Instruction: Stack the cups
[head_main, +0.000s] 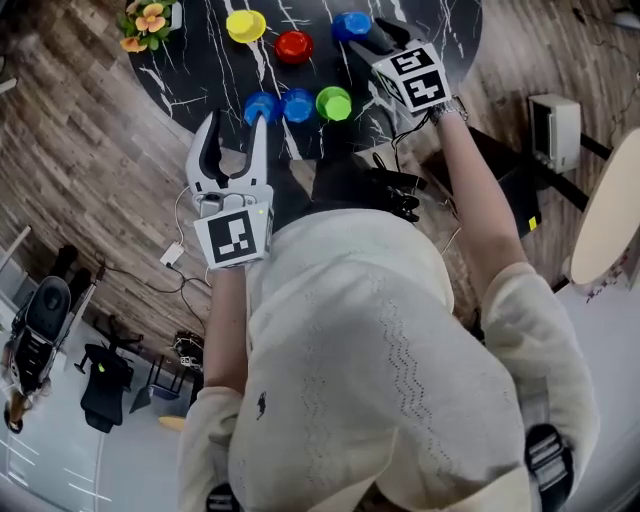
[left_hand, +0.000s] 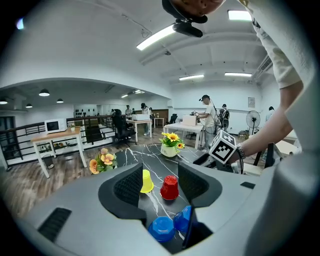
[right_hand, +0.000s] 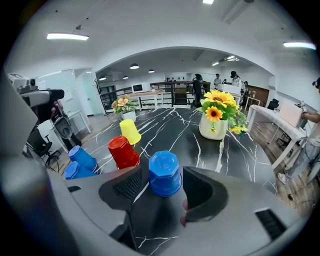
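Note:
Several upturned plastic cups stand on the black marble table (head_main: 200, 60): a yellow cup (head_main: 246, 25), a red cup (head_main: 293, 46), a far blue cup (head_main: 351, 25), and near the front edge two blue cups (head_main: 261, 107) (head_main: 298, 104) with a green cup (head_main: 334, 102) beside them. My left gripper (head_main: 232, 130) is open at the table's near edge, just left of the near blue cups (left_hand: 161, 229). My right gripper (right_hand: 159, 187) is open, its jaws standing on either side of the far blue cup (right_hand: 164, 173) without closing on it. The red cup (right_hand: 122, 152) and yellow cup (right_hand: 130, 131) lie to its left.
A small pot of orange flowers (head_main: 147, 18) sits at the table's far left edge. A white vase of sunflowers (right_hand: 215, 120) stands beyond the right gripper. Cables and a white box (head_main: 555, 125) lie on the wooden floor beside the table.

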